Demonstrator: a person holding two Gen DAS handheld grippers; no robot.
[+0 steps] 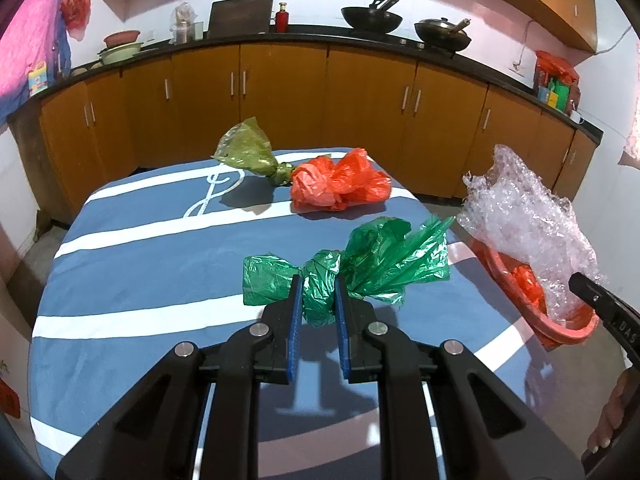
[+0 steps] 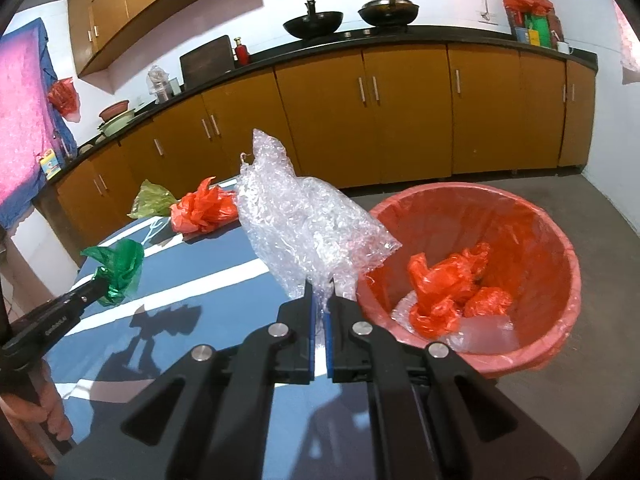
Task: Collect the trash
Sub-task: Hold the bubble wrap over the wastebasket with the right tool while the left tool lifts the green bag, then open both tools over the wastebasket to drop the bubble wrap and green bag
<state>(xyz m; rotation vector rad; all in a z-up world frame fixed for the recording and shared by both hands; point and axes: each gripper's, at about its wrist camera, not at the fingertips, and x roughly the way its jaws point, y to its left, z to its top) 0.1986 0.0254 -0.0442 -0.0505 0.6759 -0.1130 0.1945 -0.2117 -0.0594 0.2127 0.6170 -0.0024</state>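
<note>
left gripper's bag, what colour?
Green bag, clearest in the left wrist view.

Orange-brown base cabinets (image 1: 288, 92) with metal handles run under a black countertop (image 2: 400, 36), with matching wall cabinets (image 2: 132, 4) above against a pale pink wall (image 1: 168, 8). Two dark woks (image 2: 314, 26) sit on the counter beside a red bottle (image 1: 282, 18). The floor (image 2: 592, 200) is grey concrete.

Black grippers (image 1: 317, 296) (image 2: 321, 294), blue pads (image 1: 297, 320), silver screws (image 1: 259, 329)

Red bin (image 1: 568, 330) half behind bubble wrap (image 1: 528, 220)
</note>
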